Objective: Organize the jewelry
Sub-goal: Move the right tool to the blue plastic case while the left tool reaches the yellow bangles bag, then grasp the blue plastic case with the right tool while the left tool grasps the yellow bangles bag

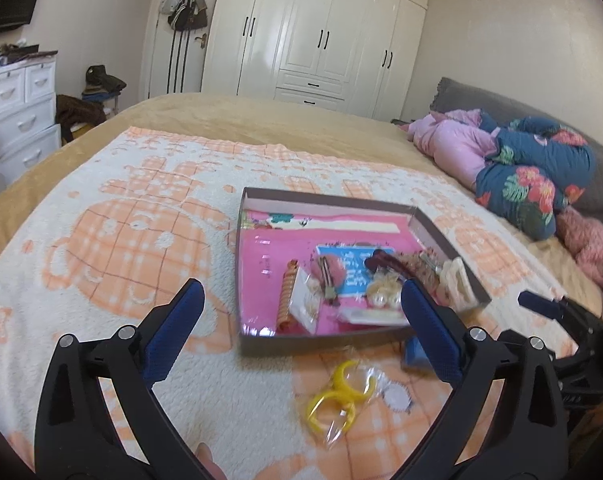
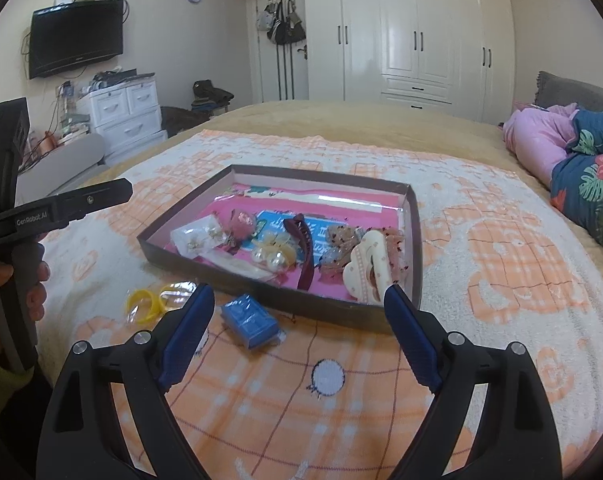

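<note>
A shallow brown box with a pink floor lies on the blanket and holds several hair clips, pearl pieces and packets. A packet of yellow rings and a small blue box lie on the blanket in front of the brown box. My left gripper is open and empty, hovering above the yellow rings. My right gripper is open and empty, just in front of the brown box with the small blue box between its fingers' line.
The blanket covers a bed with folded quilts at the right. White drawers and a TV stand at the left wall, wardrobes behind. The left gripper's body sits at the left of the right wrist view.
</note>
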